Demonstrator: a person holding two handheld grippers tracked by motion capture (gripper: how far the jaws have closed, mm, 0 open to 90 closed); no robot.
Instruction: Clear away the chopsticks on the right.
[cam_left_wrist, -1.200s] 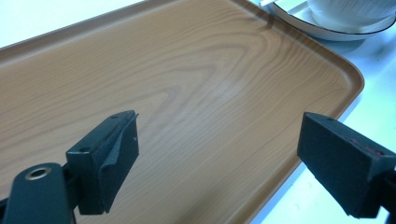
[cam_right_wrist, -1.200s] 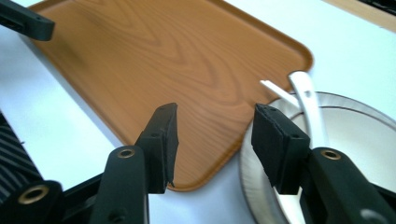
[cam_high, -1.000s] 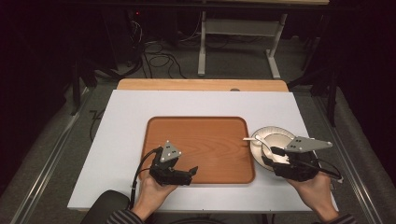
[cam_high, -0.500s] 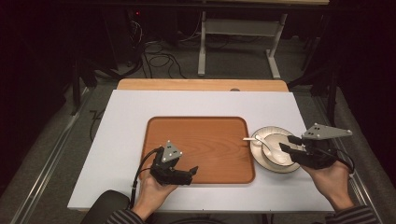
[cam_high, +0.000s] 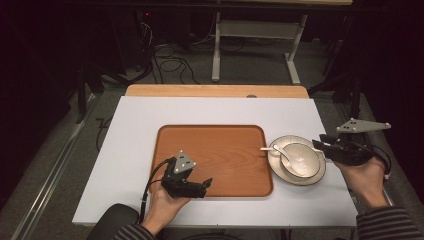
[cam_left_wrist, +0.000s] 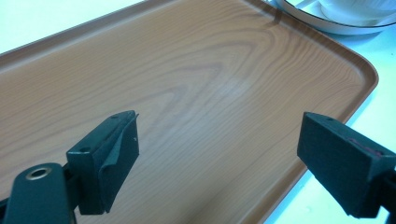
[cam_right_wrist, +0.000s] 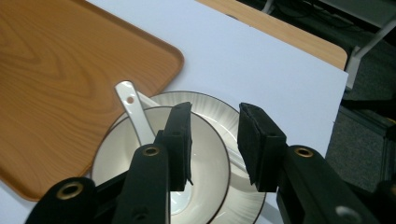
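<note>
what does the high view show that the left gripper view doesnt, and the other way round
High view alone: the person's hands, the right gripper beside the plate, the spoon lying in the bowl, the white tabletop and the floor beyond. Left gripper view alone: the left gripper seen close, its black pads wide apart with nothing between them, and the tray's wood grain. Both: the wooden tray and the plate at its corner.

The left gripper (cam_left_wrist: 219, 154) hangs with jaws wide apart over the bare tray (cam_left_wrist: 196, 84); a plate (cam_left_wrist: 327, 21) lies far right.
</note>
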